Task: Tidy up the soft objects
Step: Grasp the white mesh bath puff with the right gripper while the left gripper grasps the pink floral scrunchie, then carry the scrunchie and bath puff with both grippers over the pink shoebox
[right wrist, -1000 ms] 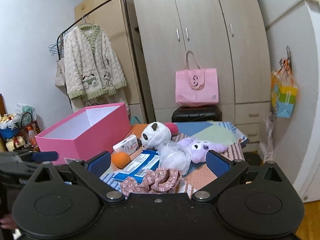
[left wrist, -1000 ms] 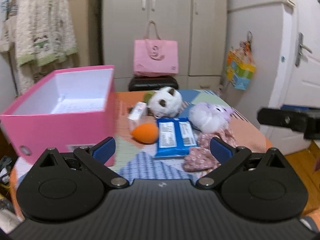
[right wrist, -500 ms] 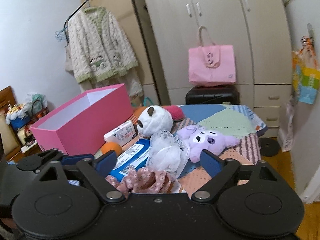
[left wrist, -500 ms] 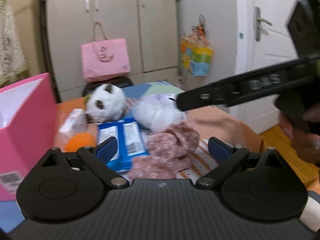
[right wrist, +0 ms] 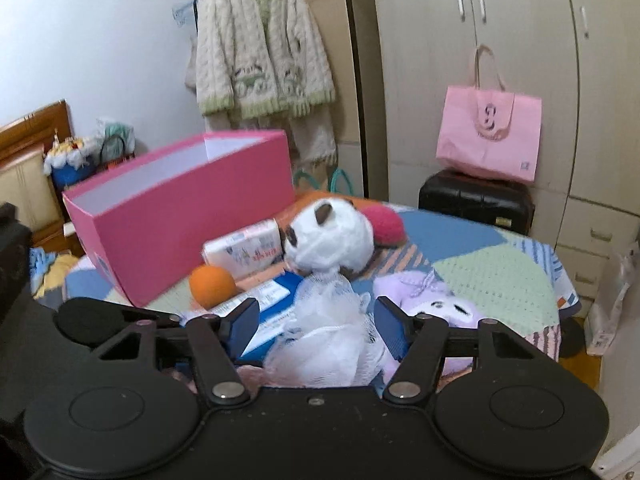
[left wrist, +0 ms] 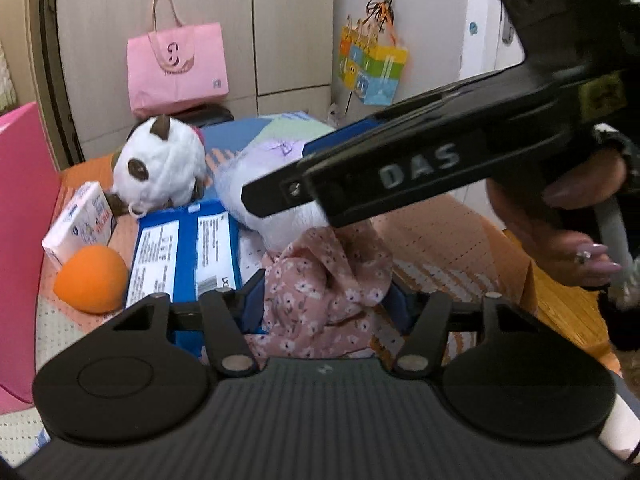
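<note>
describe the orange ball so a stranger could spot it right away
Start at the big pink box on the patchwork table. Just off its near corner, in front of the small white tissue pack, sits the orange ball. It is the only plain, smooth orange thing among white and lilac plush toys.

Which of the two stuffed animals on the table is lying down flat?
The purple plush, lying face up beside the mesh puff. The white plush with brown ears sits upright behind it.
</note>
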Action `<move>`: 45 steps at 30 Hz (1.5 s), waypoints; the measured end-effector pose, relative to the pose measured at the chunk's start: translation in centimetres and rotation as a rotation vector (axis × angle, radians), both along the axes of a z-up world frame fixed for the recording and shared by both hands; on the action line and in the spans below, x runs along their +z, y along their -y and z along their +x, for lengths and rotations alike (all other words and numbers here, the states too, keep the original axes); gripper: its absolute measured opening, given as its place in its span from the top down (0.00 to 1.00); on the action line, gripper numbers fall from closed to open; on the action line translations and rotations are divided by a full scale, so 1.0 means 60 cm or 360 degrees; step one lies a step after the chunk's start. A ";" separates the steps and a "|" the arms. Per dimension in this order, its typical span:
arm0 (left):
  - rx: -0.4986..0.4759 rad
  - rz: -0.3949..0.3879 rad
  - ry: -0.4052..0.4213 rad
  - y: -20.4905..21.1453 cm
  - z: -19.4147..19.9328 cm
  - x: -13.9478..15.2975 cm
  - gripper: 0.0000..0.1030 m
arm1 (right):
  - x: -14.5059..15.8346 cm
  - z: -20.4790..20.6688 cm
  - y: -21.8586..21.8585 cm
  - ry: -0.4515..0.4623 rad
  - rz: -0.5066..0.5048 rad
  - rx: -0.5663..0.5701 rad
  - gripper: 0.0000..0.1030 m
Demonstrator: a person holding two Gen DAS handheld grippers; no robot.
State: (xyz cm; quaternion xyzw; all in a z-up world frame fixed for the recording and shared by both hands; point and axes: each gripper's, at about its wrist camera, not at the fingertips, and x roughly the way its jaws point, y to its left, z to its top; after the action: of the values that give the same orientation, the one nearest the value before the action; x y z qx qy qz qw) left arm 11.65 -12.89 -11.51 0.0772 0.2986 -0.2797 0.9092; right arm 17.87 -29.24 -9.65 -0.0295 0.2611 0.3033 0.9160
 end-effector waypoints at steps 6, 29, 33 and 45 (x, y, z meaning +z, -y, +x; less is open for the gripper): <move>0.0033 0.0018 0.0023 0.002 -0.005 -0.009 0.43 | -0.029 0.025 -0.003 -0.0148 -0.0037 0.0023 0.36; 0.0189 -0.0095 -0.0043 -0.026 -0.002 0.004 0.78 | -0.021 0.007 0.013 -0.0110 0.0114 -0.0029 0.63; 0.0172 -0.0150 -0.0111 -0.037 0.002 0.013 0.78 | -0.019 0.000 0.015 -0.0089 0.0052 -0.0105 0.63; 0.0163 -0.0204 -0.0270 -0.070 -0.014 0.031 0.78 | -0.024 -0.032 0.008 -0.0144 -0.0022 -0.0169 0.63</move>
State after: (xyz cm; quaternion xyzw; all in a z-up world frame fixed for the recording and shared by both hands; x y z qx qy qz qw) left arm 10.83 -8.66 -9.68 -0.0205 0.3596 -0.2570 0.8968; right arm 15.97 -29.75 -11.12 -0.0082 0.3057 0.2534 0.9178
